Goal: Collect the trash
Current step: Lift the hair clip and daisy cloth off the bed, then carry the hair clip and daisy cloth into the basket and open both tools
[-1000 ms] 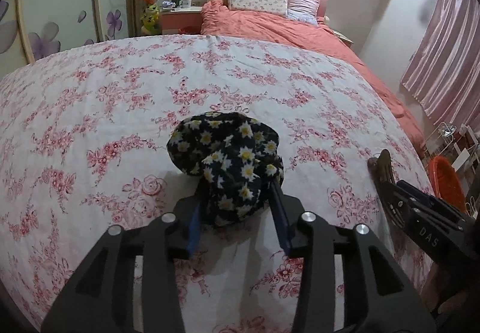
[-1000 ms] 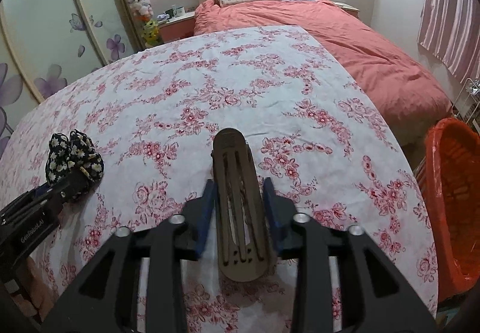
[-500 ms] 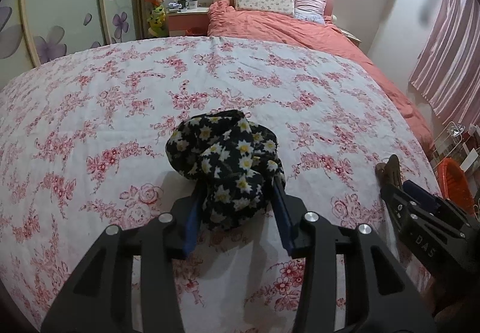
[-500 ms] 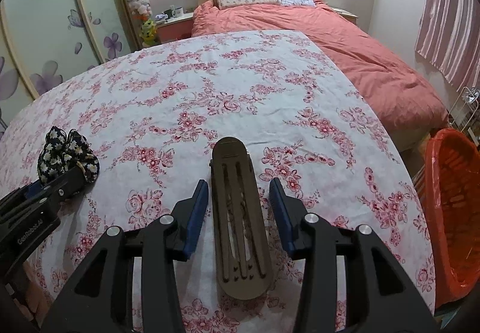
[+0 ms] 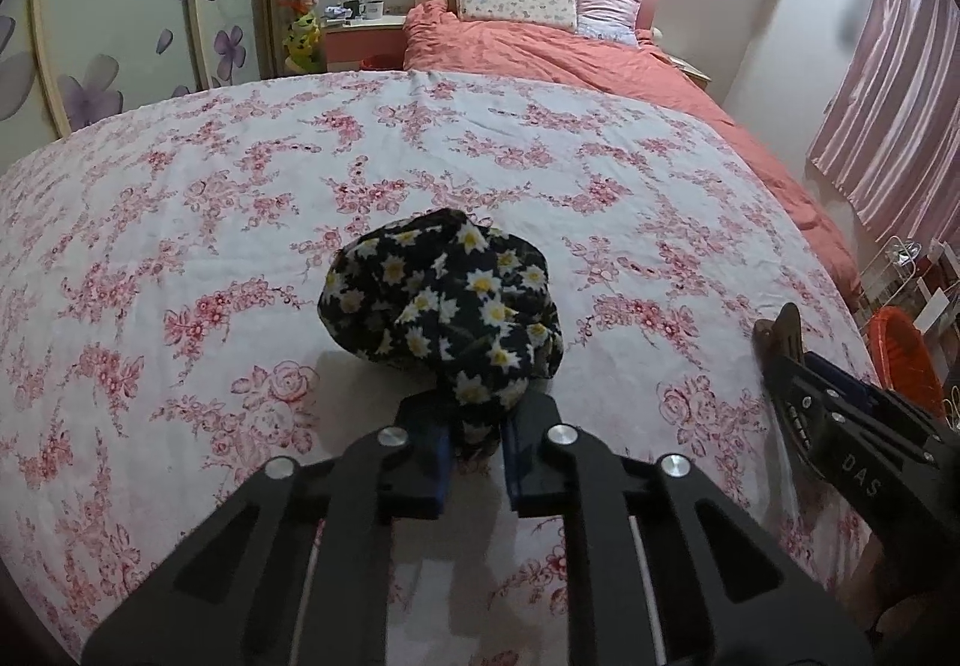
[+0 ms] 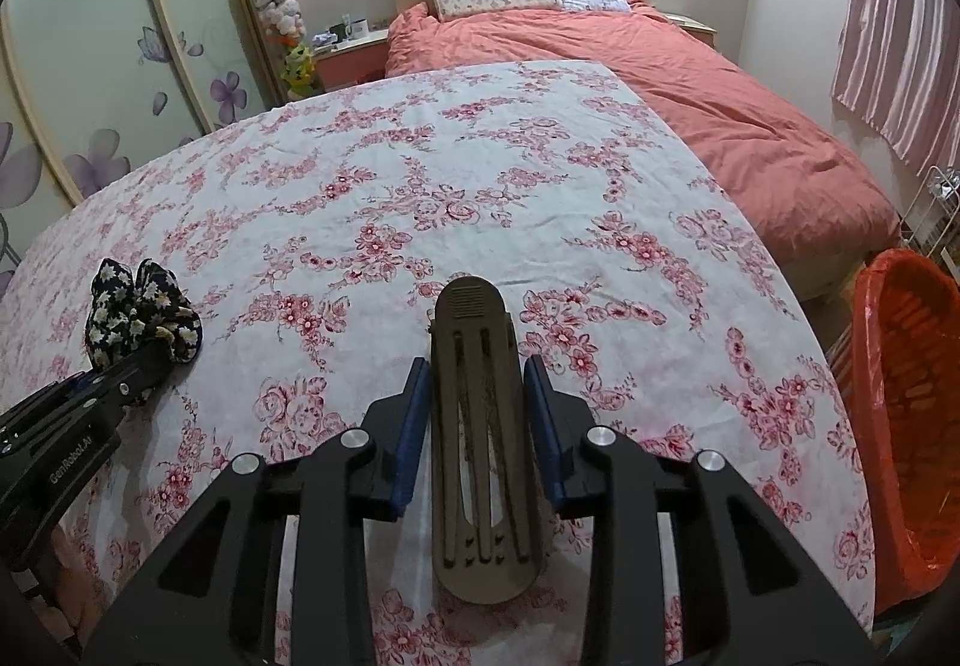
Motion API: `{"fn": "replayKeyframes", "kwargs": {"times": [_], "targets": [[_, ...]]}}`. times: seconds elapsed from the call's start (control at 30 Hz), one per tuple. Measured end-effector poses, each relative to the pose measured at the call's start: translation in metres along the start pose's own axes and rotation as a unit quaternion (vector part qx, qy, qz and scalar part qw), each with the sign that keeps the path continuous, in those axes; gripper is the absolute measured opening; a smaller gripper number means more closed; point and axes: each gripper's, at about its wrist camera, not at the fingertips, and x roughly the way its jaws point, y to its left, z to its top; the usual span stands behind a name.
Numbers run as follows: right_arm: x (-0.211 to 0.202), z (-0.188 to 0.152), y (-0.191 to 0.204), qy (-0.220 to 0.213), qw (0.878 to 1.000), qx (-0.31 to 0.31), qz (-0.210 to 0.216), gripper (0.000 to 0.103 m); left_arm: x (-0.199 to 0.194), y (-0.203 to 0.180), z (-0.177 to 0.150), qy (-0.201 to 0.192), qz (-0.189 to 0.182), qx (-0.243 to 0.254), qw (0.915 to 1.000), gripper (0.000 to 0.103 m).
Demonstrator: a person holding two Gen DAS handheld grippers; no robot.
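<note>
My left gripper (image 5: 474, 441) has just been closing, and its blue pads now pinch the near end of the daisy-print cloth (image 5: 441, 306), a black bundle with white and yellow flowers that sits on the table (image 5: 180, 222) under a pink floral tablecloth. My right gripper (image 6: 477, 426) has also just been closing, with the brown slotted sole (image 6: 480, 426) lying lengthwise between its jaws; the blue pads stand right against its two long edges, apparently pressing on them, and the sole rests flat on the cloth.

Only my right camera gives me the orange-lined bin (image 6: 906, 426) properly: it stands off the table's right edge, well apart from the cloth bundle, and I can see down into its liner. From the left camera the bin (image 5: 903, 360) is just a small orange patch behind the other gripper (image 5: 798, 360), where the sole's tip pokes up. The left camera, in turn, shows the pinch on the cloth up close; from the right I see the bundle (image 6: 141, 315) far off at the left edge, with the left gripper (image 6: 129, 372) reaching to it.

Writing I can read: "DAS" on the right gripper's side in the left view, and "GenRobot.AI" on the left gripper's side in the right view.
</note>
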Motion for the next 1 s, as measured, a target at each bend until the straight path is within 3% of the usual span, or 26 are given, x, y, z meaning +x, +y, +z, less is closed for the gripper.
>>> {"fn": "replayKeyframes", "kwargs": {"times": [0.07,0.57,1.0], "targets": [[-0.003,-0.001,-0.001,-0.004,1.0,0.002,0.001,0.029,-0.004,-0.001,0.0,-0.005,-0.002,0.002,1.0,0.013],[-0.045,0.006,-0.013,-0.044,0.999,0.017,0.021,0.029,-0.047,-0.023,0.005,-0.04,-0.024,0.023,0.9986,0.012],[-0.095,0.009,-0.05,-0.093,0.995,0.045,0.013,0.029,-0.09,-0.072,0.01,-0.075,-0.058,0.057,0.9938,0.012]]}}
